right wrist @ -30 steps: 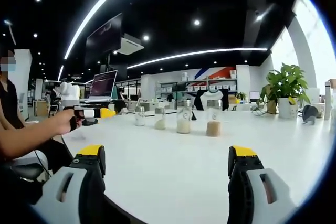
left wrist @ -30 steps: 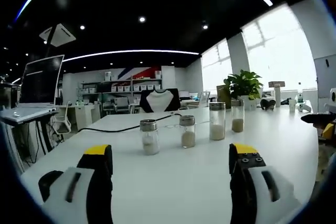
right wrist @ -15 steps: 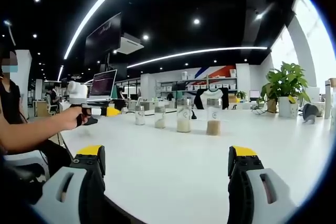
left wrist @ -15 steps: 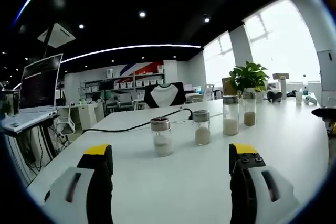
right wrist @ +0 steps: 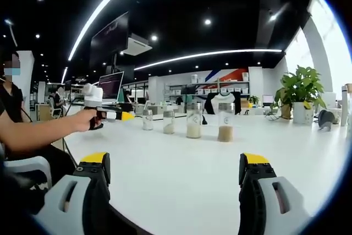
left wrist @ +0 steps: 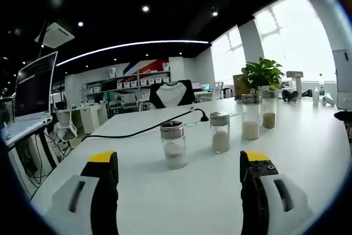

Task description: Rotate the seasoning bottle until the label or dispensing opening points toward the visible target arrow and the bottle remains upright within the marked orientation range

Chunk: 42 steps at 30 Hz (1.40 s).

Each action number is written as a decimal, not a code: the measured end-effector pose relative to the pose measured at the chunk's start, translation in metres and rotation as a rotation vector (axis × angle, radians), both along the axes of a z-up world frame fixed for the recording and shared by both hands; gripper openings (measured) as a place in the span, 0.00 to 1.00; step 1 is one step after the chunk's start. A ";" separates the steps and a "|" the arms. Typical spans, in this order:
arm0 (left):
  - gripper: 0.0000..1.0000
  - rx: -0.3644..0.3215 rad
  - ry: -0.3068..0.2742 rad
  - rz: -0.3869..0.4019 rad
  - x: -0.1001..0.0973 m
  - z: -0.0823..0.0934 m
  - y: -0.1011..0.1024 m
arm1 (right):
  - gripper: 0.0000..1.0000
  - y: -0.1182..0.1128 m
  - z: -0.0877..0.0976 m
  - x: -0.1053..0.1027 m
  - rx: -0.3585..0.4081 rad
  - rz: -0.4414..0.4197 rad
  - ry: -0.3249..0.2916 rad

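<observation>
Looking along the left gripper (left wrist: 179,163), its yellow-tipped jaws stand spread wide with nothing between them, low over the white bench (left wrist: 286,158). Ahead stands a row of four upright glass seasoning bottles with metal caps. The nearest bottle (left wrist: 174,145) holds pale powder and sits between the jaws' lines of sight, apart from both. Next to its right is a second short bottle (left wrist: 220,132), then a taller bottle (left wrist: 250,116), then the far bottle (left wrist: 269,110) with tan contents. A black power cable (left wrist: 148,129) trails across the bench behind the row. A potted plant (left wrist: 262,75) stands at the far end, and a laptop (left wrist: 30,89) sits on a stand at the left edge.

In the right gripper view, the right gripper (right wrist: 175,174) also has its jaws spread apart and empty over the bench. The four bottles line up farther off, from the small one (right wrist: 147,119) on the left to the tan-filled one (right wrist: 224,123) on the right. A person's hand (right wrist: 87,120) holds the left gripper out toward the row's left end, near the small bottle but not touching it.
</observation>
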<state>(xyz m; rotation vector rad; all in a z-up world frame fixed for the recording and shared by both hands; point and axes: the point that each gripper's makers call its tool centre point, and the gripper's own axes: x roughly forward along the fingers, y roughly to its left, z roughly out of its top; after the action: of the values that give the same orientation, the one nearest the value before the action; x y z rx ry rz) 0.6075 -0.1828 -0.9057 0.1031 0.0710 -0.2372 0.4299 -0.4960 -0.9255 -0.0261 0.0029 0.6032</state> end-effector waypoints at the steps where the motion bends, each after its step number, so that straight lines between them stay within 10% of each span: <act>1: 0.97 -0.002 -0.001 0.002 0.002 0.001 0.000 | 0.99 0.000 0.000 0.000 -0.001 -0.001 0.000; 15: 0.84 0.037 -0.031 0.002 0.030 0.000 -0.003 | 0.99 -0.003 -0.001 0.001 0.020 0.001 0.005; 19: 0.87 -0.089 -0.078 -0.006 0.038 0.008 -0.009 | 0.98 0.001 -0.002 0.001 0.024 0.012 0.008; 30: 0.66 -0.028 0.057 0.063 0.055 -0.024 0.000 | 0.96 0.004 -0.006 0.001 0.021 0.028 0.016; 42: 0.58 -0.109 0.013 0.026 0.081 -0.018 -0.015 | 0.95 -0.002 -0.004 0.003 0.020 0.017 0.012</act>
<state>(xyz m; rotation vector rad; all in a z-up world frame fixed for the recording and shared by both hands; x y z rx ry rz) 0.6888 -0.1983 -0.9239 -0.0080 0.0720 -0.2157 0.4325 -0.4983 -0.9294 -0.0035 0.0088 0.6203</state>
